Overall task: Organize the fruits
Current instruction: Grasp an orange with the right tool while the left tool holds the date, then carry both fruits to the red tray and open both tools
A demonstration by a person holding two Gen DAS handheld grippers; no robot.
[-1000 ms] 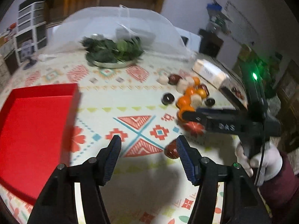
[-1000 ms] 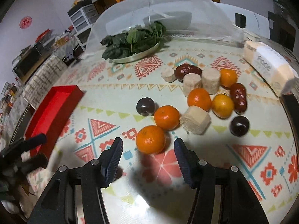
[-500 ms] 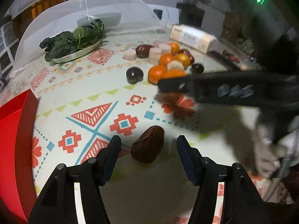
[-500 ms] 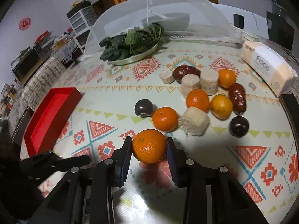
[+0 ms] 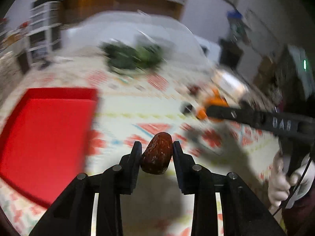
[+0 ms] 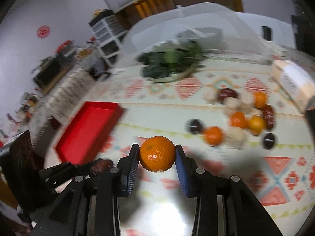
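Observation:
My left gripper (image 5: 157, 149) is shut on a dark red date (image 5: 156, 154) and holds it above the patterned tablecloth, just right of the red tray (image 5: 45, 133). My right gripper (image 6: 157, 154) is shut on an orange (image 6: 157, 153), lifted off the table. The red tray (image 6: 88, 125) lies to its left. A pile of several oranges, dates, dark plums and pale chunks (image 6: 240, 122) lies at the right. The left gripper with the date (image 6: 100, 166) shows at the lower left of the right wrist view; the right gripper's fingers (image 5: 232, 115) cross the left wrist view.
A metal plate of leafy greens (image 6: 169, 64) stands at the back under a clear mesh food cover (image 6: 196, 23). A white tissue pack (image 6: 293, 80) lies at the far right. A drawer unit (image 6: 108, 39) stands beyond the table.
My left gripper has shut on the date and lifted it, swinging left toward the red tray. My right gripper, holding the orange, has lifted and also moved left.

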